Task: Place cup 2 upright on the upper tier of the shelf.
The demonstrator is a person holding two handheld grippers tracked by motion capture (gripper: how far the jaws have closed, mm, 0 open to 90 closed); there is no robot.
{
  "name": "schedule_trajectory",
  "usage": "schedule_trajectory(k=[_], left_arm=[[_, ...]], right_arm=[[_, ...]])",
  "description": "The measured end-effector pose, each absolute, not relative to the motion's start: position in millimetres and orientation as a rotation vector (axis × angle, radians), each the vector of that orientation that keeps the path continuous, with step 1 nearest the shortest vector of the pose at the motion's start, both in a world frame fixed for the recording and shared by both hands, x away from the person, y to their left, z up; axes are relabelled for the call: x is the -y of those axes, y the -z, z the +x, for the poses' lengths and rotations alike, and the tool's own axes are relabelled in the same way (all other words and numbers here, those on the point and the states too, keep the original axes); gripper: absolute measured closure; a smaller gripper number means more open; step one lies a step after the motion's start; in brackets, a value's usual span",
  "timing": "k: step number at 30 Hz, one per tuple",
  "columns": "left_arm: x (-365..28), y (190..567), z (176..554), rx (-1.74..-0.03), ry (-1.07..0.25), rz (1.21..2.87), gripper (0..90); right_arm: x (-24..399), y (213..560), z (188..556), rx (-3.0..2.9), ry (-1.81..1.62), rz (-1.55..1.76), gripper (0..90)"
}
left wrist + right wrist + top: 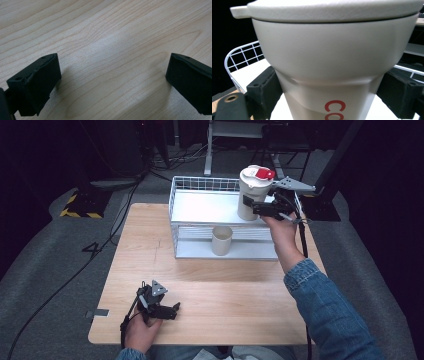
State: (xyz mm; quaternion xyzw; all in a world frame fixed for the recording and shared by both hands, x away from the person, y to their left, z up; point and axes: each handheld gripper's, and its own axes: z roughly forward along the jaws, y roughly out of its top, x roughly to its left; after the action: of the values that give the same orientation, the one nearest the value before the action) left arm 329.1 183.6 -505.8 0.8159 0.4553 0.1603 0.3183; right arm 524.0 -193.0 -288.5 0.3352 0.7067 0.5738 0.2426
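White plastic tumbler with a red-flap lid is clamped in your right gripper, on the white wire rack's top shelf. Your left gripper rests wide open and empty on the light wooden table.

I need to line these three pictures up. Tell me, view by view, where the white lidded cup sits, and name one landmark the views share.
High view: the white lidded cup stands at upper right, on the wire rack's top shelf, with the right gripper closed around it.
Left gripper view: not in it; open jaws over bare tabletop.
Right gripper view: the cup is centre frame between the jaws.
Shared landmark: the rack's white wire rim, at left in the right gripper view.
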Motion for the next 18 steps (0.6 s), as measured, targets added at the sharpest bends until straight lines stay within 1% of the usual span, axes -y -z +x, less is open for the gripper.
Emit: schedule_trajectory(k=[8,18], left_arm=[[-183.6,505.7,329.1,-1.198,-0.421,2.147,0.3],[-183.6,505.8,329.1,-1.198,-0.422,2.146,0.3]], right_arm=[[197.1,287.6,524.4,-1.944,-1.623,0.937,10.3],[203.3,280.9,516.0,-1.982,-1.582,0.933,8.3]])
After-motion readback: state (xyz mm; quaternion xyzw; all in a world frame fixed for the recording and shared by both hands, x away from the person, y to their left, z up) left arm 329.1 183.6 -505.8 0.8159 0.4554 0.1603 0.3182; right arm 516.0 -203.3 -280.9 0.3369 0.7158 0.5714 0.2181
